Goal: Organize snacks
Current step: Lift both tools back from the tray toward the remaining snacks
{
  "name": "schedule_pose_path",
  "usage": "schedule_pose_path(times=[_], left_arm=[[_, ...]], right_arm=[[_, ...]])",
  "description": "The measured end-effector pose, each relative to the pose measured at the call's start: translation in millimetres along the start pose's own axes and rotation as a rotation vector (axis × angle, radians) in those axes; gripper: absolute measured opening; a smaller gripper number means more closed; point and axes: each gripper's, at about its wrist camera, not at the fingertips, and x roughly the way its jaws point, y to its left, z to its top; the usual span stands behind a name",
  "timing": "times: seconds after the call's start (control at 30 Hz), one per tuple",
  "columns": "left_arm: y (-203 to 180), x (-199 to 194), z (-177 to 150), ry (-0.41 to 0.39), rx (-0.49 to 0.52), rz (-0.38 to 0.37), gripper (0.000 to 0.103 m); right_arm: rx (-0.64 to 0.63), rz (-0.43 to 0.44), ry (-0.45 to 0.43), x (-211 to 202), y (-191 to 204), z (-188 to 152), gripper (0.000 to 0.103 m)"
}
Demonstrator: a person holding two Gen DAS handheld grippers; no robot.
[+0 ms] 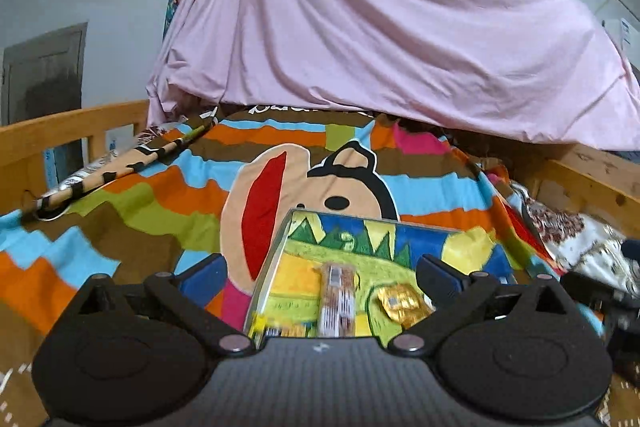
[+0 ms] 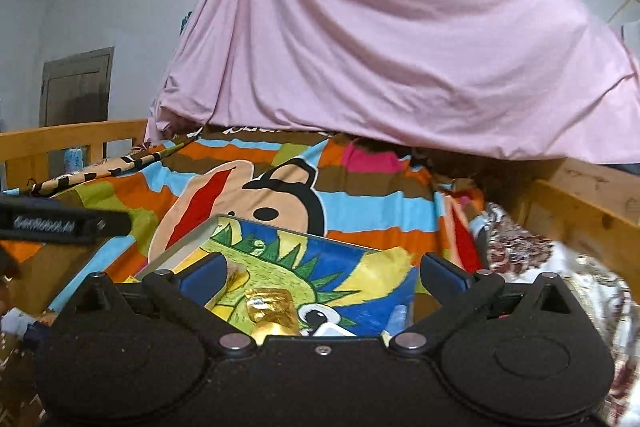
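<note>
The tray (image 1: 362, 239) with the painted, crayon-coloured floor lies on my bed, on the striped cartoon blanket (image 1: 132, 203), directly ahead of both wrist cameras. It has a low grey rim; its near edge is hidden under the gripper bodies.

Contents seen from the left wrist: a long clear-wrapped snack bar (image 1: 338, 299) lying lengthwise near the tray's middle, and a gold-foil snack (image 1: 402, 301) just to its right, apart from it. A small yellow packet (image 1: 276, 329) shows at the near left corner, mostly hidden; I cannot identify it.

From the right wrist: the gold-foil snack (image 2: 272, 311) sits low and centre, with a small white item (image 2: 330, 329) near it on the right, largely covered.

My left hand-held gripper (image 1: 320, 277) has its jaws spread wide and grips nothing; the left blue pad hangs outside the tray's left rim, over the blanket, while the right pad is over the tray. My right hand-held gripper (image 2: 320, 277) is likewise spread wide with nothing between the pads, both pads over the tray area.

Surroundings: wooden bed rail (image 1: 60, 131) to the left, another wooden rail (image 2: 580, 203) to the right, a pink sheet (image 1: 380, 39) draped at the far end, a floral cloth (image 2: 532, 259) at the right edge.
</note>
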Motion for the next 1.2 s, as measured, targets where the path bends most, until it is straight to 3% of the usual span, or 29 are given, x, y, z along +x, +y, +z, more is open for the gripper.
schedule_pose_path(times=[0.23,0.5,0.63,0.87,1.2], left_arm=[[-12,-47,-21,0.036,0.059,-0.025,0.103],[-22,-97,-45,0.023,0.092,-0.036,0.103],[-26,-114,-52,0.040,0.097,-0.070,0.103],[-37,-125,-69,0.120,0.133,-0.156,0.103],[-46,-124,-78,0.176,0.189,-0.147,0.103]], right_arm=[[-0.040,-0.043,0.008,-55,-4,-12,0.102],[0.073,-0.049,0.056,-115,-14,-30,0.102],[0.133,-0.098,0.078,-136,-21,-37,0.102],[0.183,-0.137,0.152,-150,-26,-44,0.102],[0.099,-0.100,0.222,-144,-12,-49,0.102]])
